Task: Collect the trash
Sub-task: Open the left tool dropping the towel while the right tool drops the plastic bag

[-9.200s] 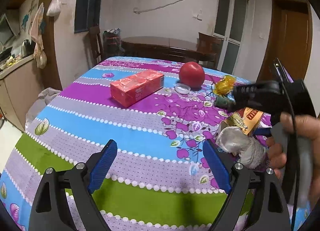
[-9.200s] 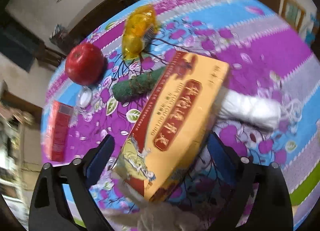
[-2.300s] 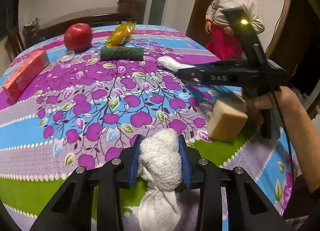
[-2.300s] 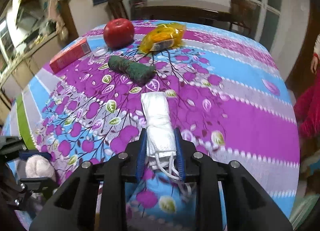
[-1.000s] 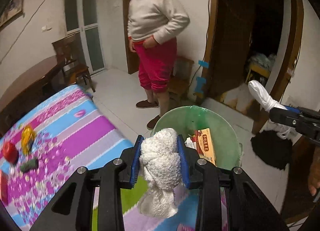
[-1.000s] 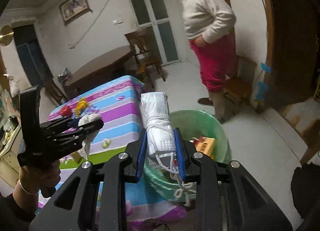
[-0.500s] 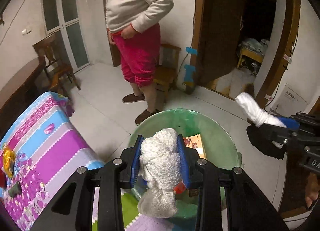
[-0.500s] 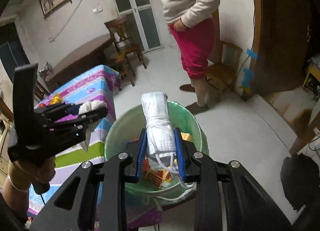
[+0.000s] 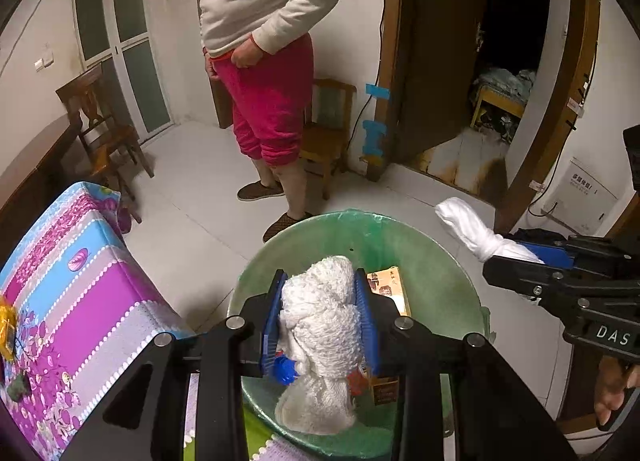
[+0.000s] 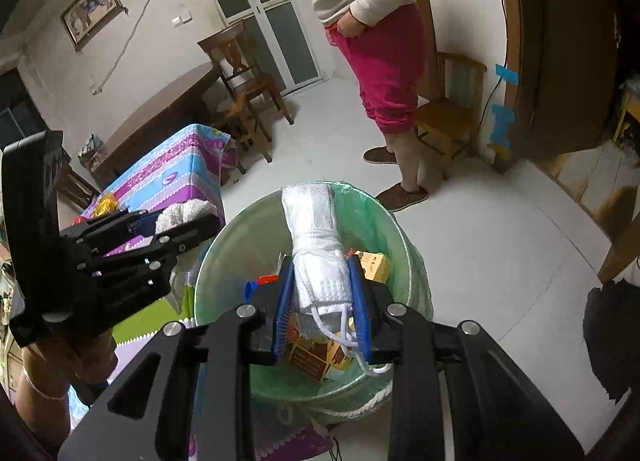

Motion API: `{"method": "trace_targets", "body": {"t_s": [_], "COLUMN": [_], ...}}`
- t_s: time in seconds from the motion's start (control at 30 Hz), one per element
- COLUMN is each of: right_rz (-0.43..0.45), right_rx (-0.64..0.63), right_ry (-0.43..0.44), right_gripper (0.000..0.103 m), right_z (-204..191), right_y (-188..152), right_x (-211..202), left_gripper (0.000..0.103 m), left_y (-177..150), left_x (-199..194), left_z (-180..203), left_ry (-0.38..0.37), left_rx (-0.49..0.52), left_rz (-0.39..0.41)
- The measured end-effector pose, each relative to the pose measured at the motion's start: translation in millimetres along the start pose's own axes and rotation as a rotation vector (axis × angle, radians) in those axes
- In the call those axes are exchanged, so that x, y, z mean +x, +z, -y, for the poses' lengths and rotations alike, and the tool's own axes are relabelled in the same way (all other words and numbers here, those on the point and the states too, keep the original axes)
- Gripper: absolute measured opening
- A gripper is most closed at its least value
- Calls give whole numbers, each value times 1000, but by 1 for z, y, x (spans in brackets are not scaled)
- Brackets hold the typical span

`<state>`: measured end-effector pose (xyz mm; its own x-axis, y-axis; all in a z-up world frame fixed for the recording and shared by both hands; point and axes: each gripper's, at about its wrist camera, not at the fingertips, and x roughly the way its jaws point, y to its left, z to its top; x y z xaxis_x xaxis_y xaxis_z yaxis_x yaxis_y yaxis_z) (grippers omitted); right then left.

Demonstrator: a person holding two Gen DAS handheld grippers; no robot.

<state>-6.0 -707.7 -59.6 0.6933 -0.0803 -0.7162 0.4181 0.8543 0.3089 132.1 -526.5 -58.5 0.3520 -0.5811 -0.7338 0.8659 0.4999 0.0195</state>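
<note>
My left gripper (image 9: 320, 321) is shut on a fluffy white cloth wad (image 9: 320, 325) and holds it above the green-lined trash bin (image 9: 440, 281). My right gripper (image 10: 320, 301) is shut on a rolled white towel with strings (image 10: 316, 245) and holds it over the same bin (image 10: 400, 245). The bin holds a yellow box (image 9: 386, 285), other cartons (image 10: 312, 359) and a blue cap (image 10: 250, 287). Each gripper shows in the other's view: the right one (image 9: 520, 255) at the right, the left one (image 10: 176, 227) at the left.
The table with the purple and blue cloth (image 9: 72, 293) stands left of the bin. A person in red trousers (image 9: 272, 101) stands just beyond the bin by a small wooden chair (image 9: 328, 141). A dark open doorway (image 9: 500, 61) is to the right.
Both grippers have moved from the table to the bin with their loads. In the last half second they came lower and closer over the bin's opening.
</note>
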Motion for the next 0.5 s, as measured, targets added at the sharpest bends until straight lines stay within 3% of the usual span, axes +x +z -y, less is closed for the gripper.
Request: {"method": "trace_targets", "body": {"t_s": [0.1, 0.13, 0.17, 0.2, 0.5], "right_rz": [5, 6, 3, 5, 29], "right_rx": [-6, -1, 8, 15, 11], "right_ry": [6, 5, 5, 4, 5], "right_gripper": [27, 28, 33, 39, 39], "right_z": [-1, 1, 2, 4, 7], "right_y": [3, 4, 4, 3, -8], "right_x": [6, 8, 11, 13, 12], "left_gripper": [38, 45, 57, 62, 64], "left_y": [3, 4, 4, 4, -9], "left_x": [4, 6, 6, 7, -4], "left_z": [-2, -5, -6, -8, -16], "left_ry": [10, 28, 33, 32, 28], "left_rx": [-5, -18, -25, -33, -47], "left_rz": [10, 24, 29, 32, 55]}}
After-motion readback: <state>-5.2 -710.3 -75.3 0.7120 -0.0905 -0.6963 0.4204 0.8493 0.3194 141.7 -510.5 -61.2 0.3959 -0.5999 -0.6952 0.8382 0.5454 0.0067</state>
